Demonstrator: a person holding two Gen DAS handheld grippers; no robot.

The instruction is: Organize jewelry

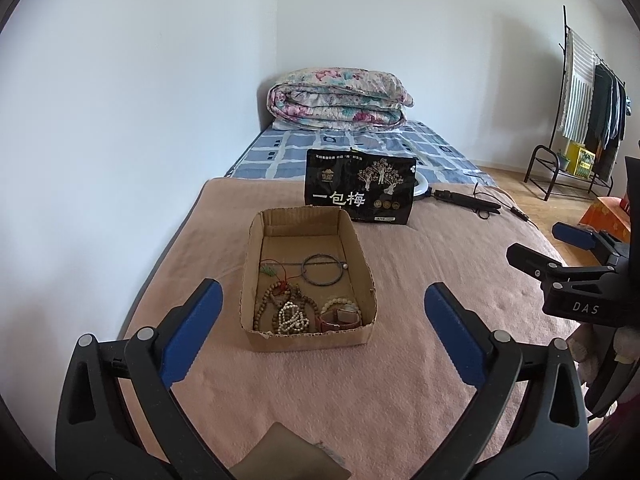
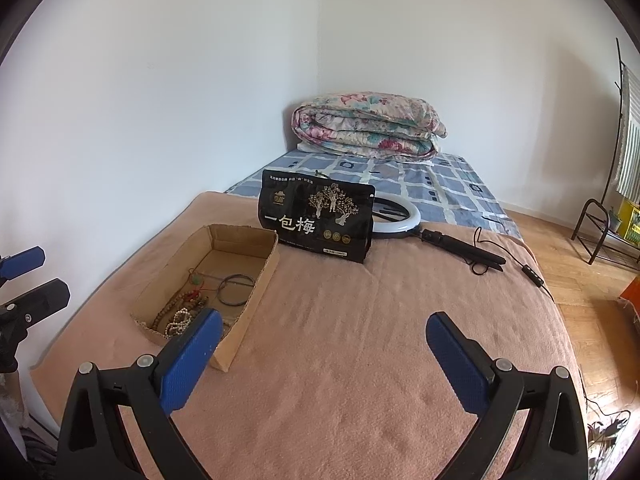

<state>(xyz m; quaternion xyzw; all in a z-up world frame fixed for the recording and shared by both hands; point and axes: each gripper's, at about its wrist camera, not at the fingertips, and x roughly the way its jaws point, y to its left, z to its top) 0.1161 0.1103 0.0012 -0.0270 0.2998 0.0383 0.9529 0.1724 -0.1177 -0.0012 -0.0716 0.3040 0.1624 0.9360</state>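
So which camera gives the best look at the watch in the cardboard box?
The left wrist view: the watch lies unobstructed in the cardboard box's near right corner. In the right wrist view, a blue finger covers that corner, hiding it.

Left gripper (image 1: pixel 323 312), jaws spread wide and empty, before an open brown cardboard box (image 1: pixel 308 340) of bead strands (image 1: pixel 286 312) and a dark metal bangle (image 1: pixel 322 270) on a pink blanket (image 1: pixel 400 380); black printed pouch (image 1: pixel 360 190) behind.

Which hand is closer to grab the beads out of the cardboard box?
Probably the left. The left gripper is open and faces the cardboard box head-on, with the bead strands just ahead between its fingers. The right gripper is open too, but the box sits off to its left side.
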